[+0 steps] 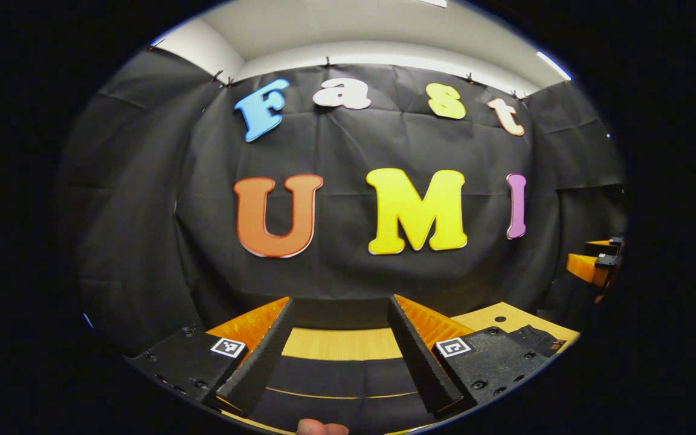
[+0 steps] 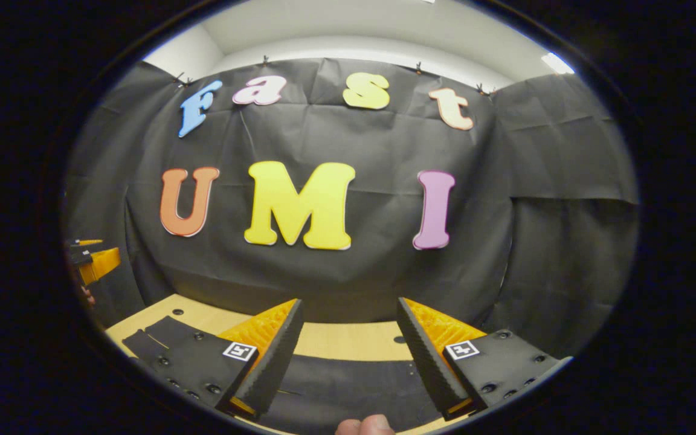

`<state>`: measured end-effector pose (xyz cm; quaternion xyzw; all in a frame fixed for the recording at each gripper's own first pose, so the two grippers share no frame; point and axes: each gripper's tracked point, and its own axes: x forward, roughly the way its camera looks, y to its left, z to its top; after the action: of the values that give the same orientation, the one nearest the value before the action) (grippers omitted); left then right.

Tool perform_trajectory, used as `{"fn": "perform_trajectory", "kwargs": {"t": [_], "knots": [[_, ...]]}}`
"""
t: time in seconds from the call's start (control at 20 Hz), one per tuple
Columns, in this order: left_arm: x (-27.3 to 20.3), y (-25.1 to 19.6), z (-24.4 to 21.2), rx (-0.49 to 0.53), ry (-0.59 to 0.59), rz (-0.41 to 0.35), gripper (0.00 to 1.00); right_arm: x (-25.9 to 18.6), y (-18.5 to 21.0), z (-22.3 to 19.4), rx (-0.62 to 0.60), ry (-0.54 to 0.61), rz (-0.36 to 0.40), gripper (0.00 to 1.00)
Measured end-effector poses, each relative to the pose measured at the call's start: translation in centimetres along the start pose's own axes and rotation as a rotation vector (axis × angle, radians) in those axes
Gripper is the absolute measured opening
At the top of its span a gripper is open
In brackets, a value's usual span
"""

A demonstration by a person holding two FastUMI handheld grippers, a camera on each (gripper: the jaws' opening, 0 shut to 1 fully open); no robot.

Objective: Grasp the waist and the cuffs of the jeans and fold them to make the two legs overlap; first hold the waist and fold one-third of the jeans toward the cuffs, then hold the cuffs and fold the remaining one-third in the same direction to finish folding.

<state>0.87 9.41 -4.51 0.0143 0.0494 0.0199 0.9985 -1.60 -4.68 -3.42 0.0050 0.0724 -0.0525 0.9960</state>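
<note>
In the left gripper view, the left gripper [image 1: 341, 308] is held above a wooden table [image 1: 339, 344], and its 2 fingers [image 1: 263, 356] are spread wide apart with nothing between them. Below and between them lies a dark cloth, the jeans [image 1: 342, 386], flat on the table, and a thin light seam line runs across it. A fingertip [image 1: 322, 428] of the person shows at the bottom edge. At the far right of this view, the right gripper [image 1: 599, 266] is seen further away, near the black wall cloth [image 1: 142, 241].

In the right gripper view, the right gripper [image 2: 350, 308] also has its jaws spread, with nothing held. The jeans [image 2: 348, 386] lie under it on the table [image 2: 348, 339], and another part of the dark fabric [image 2: 148, 338] reaches to the left. The left gripper [image 2: 91, 260] shows at the left edge.
</note>
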Motion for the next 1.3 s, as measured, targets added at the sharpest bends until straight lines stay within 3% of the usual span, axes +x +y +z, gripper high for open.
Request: {"fn": "perform_trajectory", "kwargs": {"t": [0.2,0.25,0.35,0.4,0.5,0.7,0.8,0.95,1.1,1.3], "knots": [[-0.7,4.7,-3.6,-0.084,0.096,0.091,0.99,-0.4,-5.7,-4.1,0.045,0.130,-0.084,0.94],[-1.0,5.7,-4.6,-0.112,0.121,0.118,0.98,-0.7,-7.2,-5.4,0.074,0.173,-0.094,1.00],[-1.6,7.5,-7.2,-0.203,0.191,0.172,0.98,-1.2,-9.4,-8.5,0.203,0.280,-0.074,0.94],[-2.3,8.1,-8.8,-0.271,0.227,0.198,0.98,-1.4,-10.2,-10.3,0.293,0.346,-0.061,0.95],[-3.1,9.6,-12.4,-0.434,0.320,0.265,0.99,-1.2,-13.0,-15.3,0.445,0.501,-0.108,0.98],[-6.2,11.0,-20.7,-0.802,0.530,0.409,0.99,-1.0,-15.7,-22.5,0.650,0.691,-0.196,0.98],[-8.1,11.7,-23.8,-0.974,0.604,0.511,0.99,-1.4,-16.3,-24.7,0.690,0.759,-0.228,0.98],[-9.5,12.6,-26.5,-1.144,0.676,0.628,0.99,-1.8,-17.2,-27.1,0.728,0.855,-0.274,0.98],[-9.7,14.7,-28.3,-1.235,0.705,0.709,1.00,-1.6,-17.6,-28.6,0.767,0.923,-0.316,0.98],[-8.9,16.4,-30.9,-1.271,0.766,0.761,0.99,-0.9,-18.1,-30.2,0.791,1.015,-0.361,0.98]]}}
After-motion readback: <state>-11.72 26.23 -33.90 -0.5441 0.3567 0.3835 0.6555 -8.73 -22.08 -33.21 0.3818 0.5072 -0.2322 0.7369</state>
